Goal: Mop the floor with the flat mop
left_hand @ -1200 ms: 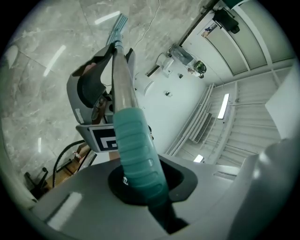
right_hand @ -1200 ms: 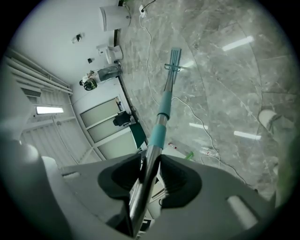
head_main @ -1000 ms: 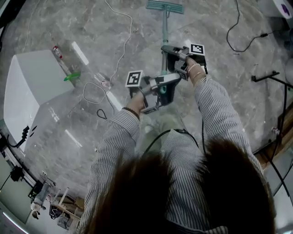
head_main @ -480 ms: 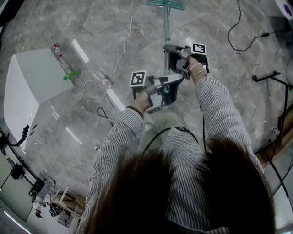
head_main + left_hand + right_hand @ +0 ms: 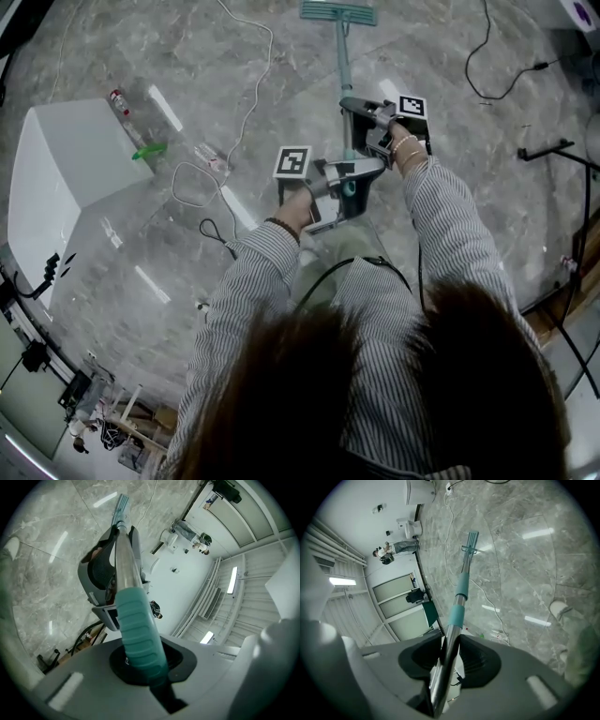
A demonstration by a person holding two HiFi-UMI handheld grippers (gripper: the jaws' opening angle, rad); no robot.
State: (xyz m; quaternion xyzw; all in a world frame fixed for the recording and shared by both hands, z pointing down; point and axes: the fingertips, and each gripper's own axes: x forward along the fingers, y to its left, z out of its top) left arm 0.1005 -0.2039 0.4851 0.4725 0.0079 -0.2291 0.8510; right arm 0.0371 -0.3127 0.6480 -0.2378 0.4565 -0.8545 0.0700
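The flat mop lies with its teal head on the grey marble floor, far ahead of me. Its pole runs back toward my body. My right gripper is shut on the bare metal pole, below a teal sleeve; the mop head shows beyond it. My left gripper is shut on the ribbed teal handle grip at the pole's near end. From the left gripper view the right gripper sits further up the pole, with the mop head past it.
A white box stands at the left, with a red-capped bottle and a green item beside it. A white cable loops over the floor left of the pole. Black cables and a black stand lie at the right.
Both grippers and the pole have shifted slightly right and toward me in the head view. Both grips are unchanged and the mop head has barely moved.
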